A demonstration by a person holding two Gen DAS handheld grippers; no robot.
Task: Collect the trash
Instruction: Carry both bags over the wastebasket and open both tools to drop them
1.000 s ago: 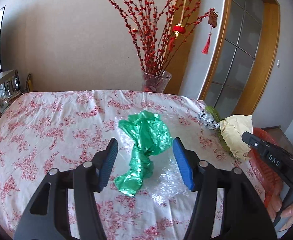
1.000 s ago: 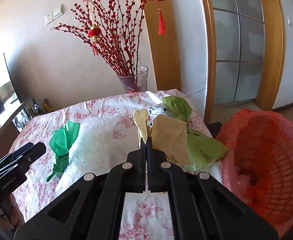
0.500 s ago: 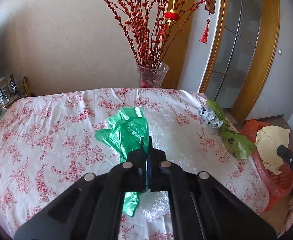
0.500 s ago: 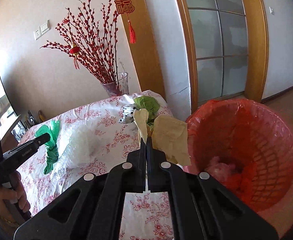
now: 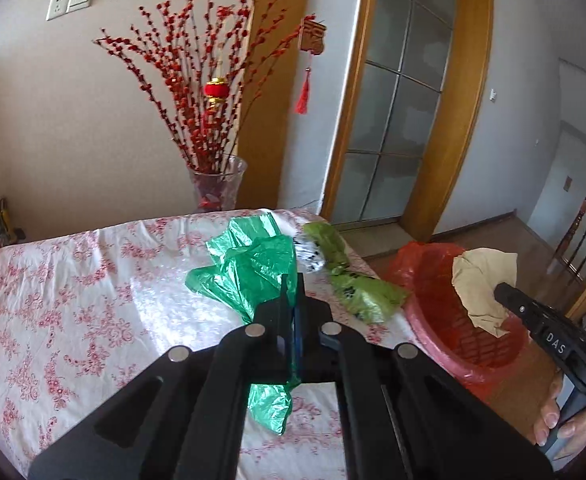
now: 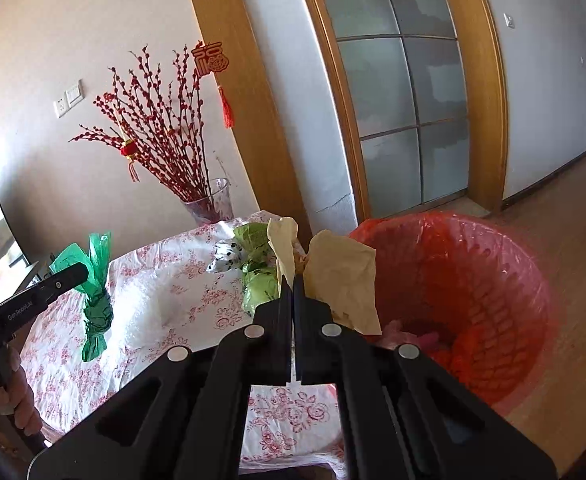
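Observation:
My left gripper [image 5: 292, 286] is shut on a green plastic bag [image 5: 249, 268] and holds it lifted above the table; the bag also shows in the right wrist view [image 6: 97, 300]. My right gripper [image 6: 293, 280] is shut on a tan crumpled paper [image 6: 341, 276] and holds it beside the rim of the red-lined trash basket [image 6: 473, 280]. In the left wrist view the paper [image 5: 485, 280] hangs over the basket [image 5: 433, 292]. A light green bag [image 5: 357, 288] and a white black-spotted wrapper [image 5: 311, 258] lie at the table's right edge.
The table has a white cloth with red flowers [image 5: 73, 300] and a sheet of clear bubble wrap [image 6: 145, 312]. A glass vase of red berry branches [image 5: 213, 188] stands at the far edge. A wooden-framed glass door [image 6: 405, 120] is behind the basket, and a wooden chair [image 5: 585, 232] stands at the right.
My left gripper closed on the green bag, lifted it and swung right toward the basket. My right gripper carried the tan paper from over the table to the basket's rim.

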